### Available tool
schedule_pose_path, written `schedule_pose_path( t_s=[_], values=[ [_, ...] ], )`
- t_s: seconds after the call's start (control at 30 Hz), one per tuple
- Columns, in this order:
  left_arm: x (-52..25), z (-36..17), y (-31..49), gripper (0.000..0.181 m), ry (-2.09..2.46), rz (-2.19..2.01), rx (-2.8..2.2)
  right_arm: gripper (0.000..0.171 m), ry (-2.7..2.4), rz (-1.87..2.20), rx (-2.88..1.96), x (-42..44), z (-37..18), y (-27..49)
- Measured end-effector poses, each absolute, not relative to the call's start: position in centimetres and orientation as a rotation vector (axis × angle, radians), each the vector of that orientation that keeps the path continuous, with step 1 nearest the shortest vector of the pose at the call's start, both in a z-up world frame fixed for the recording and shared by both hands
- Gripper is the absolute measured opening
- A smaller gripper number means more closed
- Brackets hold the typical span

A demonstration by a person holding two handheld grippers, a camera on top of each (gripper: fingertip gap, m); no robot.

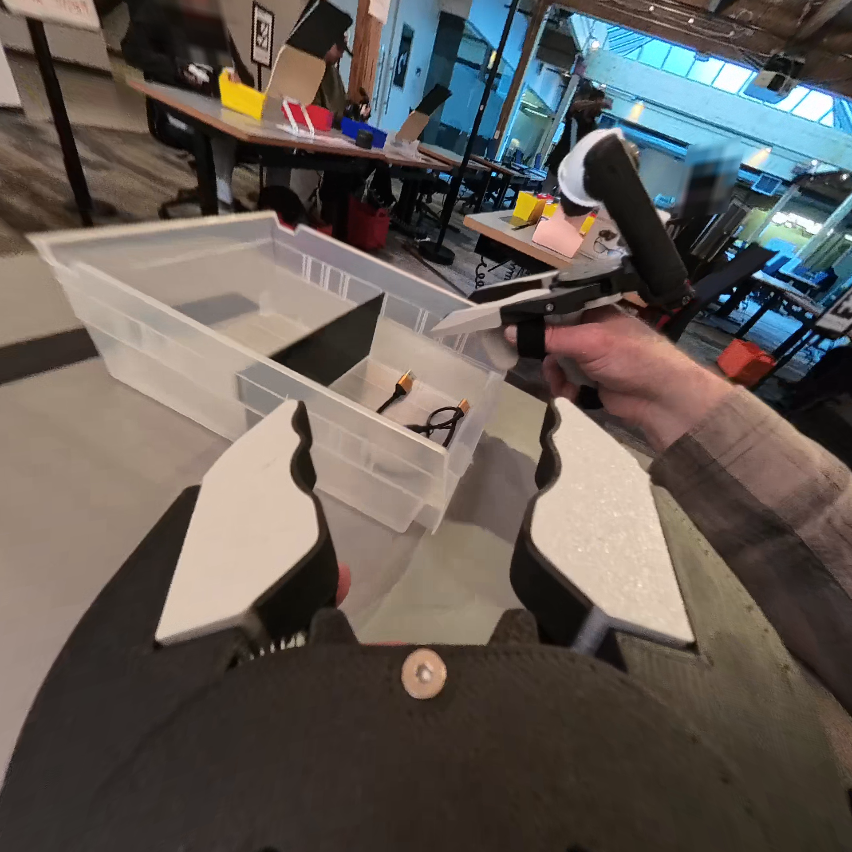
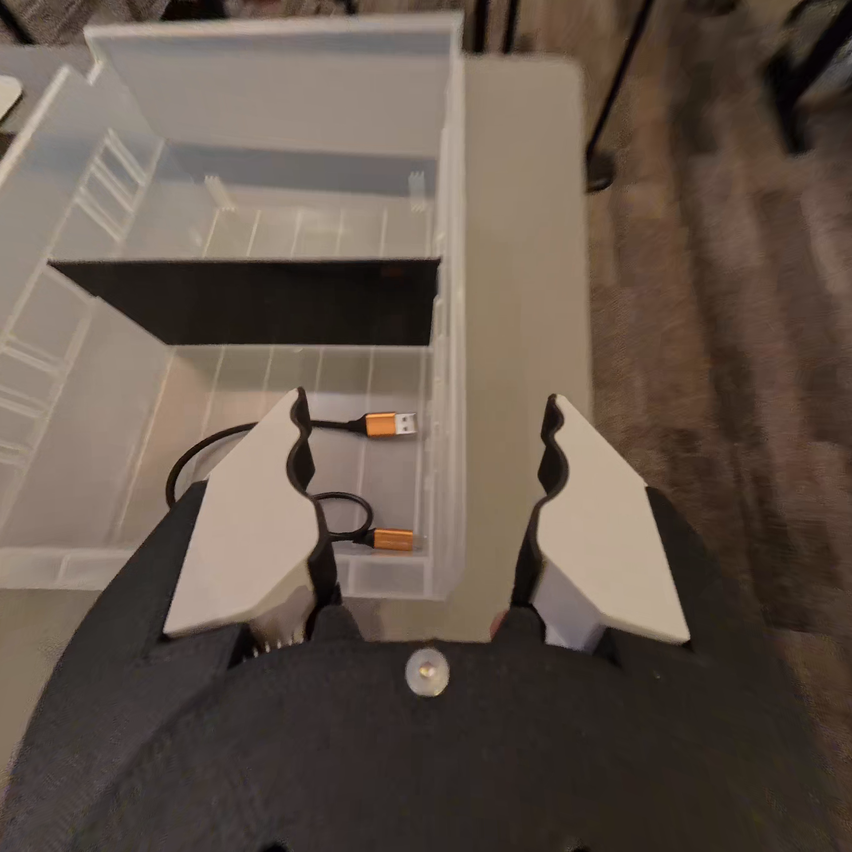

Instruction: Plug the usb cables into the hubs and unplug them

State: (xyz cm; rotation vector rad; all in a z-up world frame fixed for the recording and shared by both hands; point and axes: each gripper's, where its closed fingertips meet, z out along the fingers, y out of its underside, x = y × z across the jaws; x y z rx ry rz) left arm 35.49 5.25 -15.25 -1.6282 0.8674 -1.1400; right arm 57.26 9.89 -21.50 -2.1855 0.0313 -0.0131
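Note:
A clear plastic bin stands on the grey table, split by a black divider. Its near compartment holds a black USB cable with two orange-shelled plugs. In the right wrist view the same plugs lie by the bin's right wall, beyond the divider. My left gripper is open and empty, just short of the bin's near corner. My right gripper is open and empty above the cable compartment; it also shows in the left wrist view, held over the bin's right end. No hub shows.
The table edge runs just right of the bin, with carpet floor beyond. A person's hand and sleeve hold the right gripper. Other tables with coloured bins and people stand far behind.

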Motion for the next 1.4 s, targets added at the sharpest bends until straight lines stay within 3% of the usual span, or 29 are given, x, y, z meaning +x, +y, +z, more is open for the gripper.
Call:
schedule_pose_path(
  t_s=[0.13, 0.43, 0.63, 0.83, 1.1, 1.4],
  values=[
    [27.5, -11.3, 6.5, 0.089, 0.895, -0.998, -1.502, 0.091, -0.129, -0.205, -1.932, 52.9, -12.8, 8.6],
    [6.5, -1.5, 17.2, 0.075, 0.608, -0.618, -1.329, 0.093, -0.572, 0.154, -1.544, 24.6, 1.5, 12.9],
    [-5.4, 3.0, 22.7, 0.071, 0.5, -0.32, -1.276, 0.093, -0.586, 0.301, -1.467, 17.8, 3.9, 17.5],
    [-16.0, 0.3, 26.6, 0.069, 0.706, 0.057, -1.394, 0.095, -0.445, 0.464, -1.498, 18.3, 0.7, 20.0],
    [-31.2, -8.5, 30.3, 0.063, 1.088, 0.629, -1.509, 0.094, -0.29, 0.445, -1.547, 17.5, -3.7, 23.2],
    [-36.1, -18.0, 32.0, 0.047, 1.714, 0.911, -1.445, 0.091, -0.329, 0.403, -1.604, 17.1, -6.3, 24.1]
  ],
)
